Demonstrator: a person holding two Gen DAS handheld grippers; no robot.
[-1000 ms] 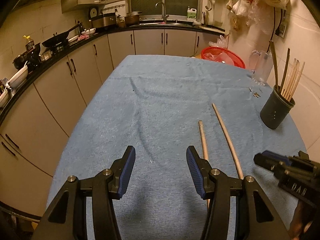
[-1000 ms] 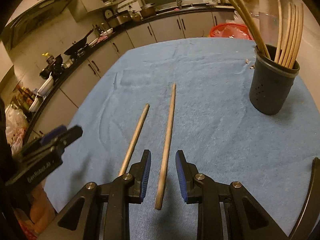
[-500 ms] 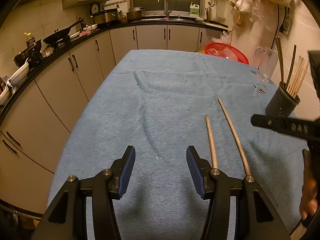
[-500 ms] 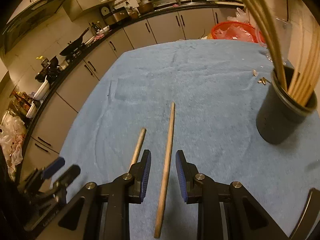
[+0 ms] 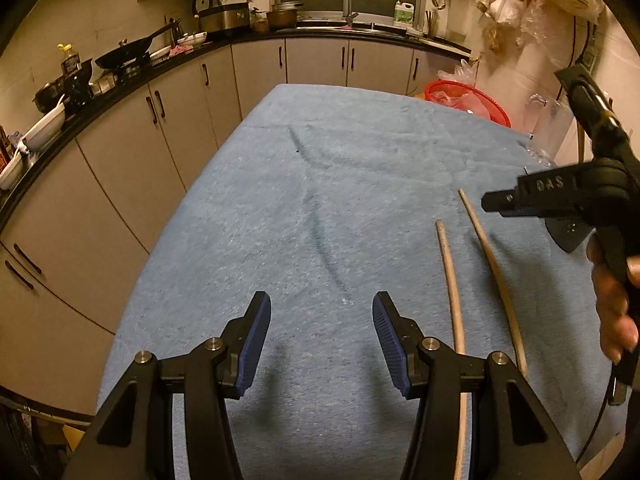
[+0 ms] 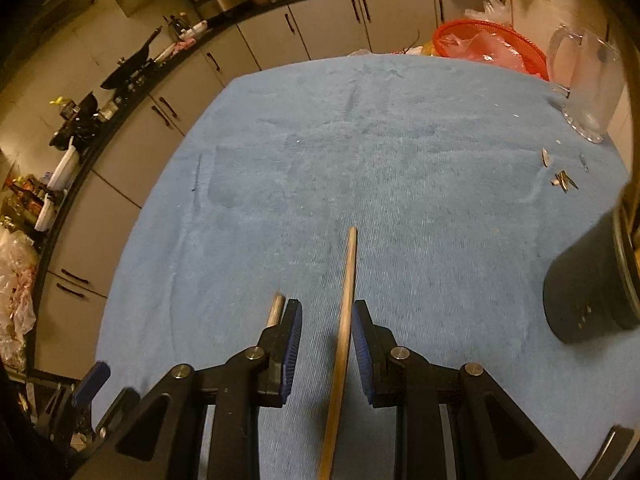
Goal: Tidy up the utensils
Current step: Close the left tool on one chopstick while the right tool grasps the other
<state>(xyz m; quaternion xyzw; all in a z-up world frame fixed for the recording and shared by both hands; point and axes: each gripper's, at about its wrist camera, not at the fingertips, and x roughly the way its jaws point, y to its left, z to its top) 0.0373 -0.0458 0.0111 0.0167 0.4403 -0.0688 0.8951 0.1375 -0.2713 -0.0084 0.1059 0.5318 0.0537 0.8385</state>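
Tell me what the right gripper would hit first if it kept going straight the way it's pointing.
Most likely the longer chopstick, which lies between the open fingers of the right gripper, and the blue cloth under it. Depth is unclear. The dark holder stands well off that line.

Both pictures look dim and yellow-orange, like a warm lamp is on above. The corners are black, and the cabinets [image 5: 132, 148] bend into curves near the edges. In the left wrist view things look sharp, and soft dark shadows lie on the blue cloth [image 5: 320, 208]. The right wrist view is smeary; the long wooden stick [image 6: 344, 332] and black cup [image 6: 588, 296] look fuzzy.
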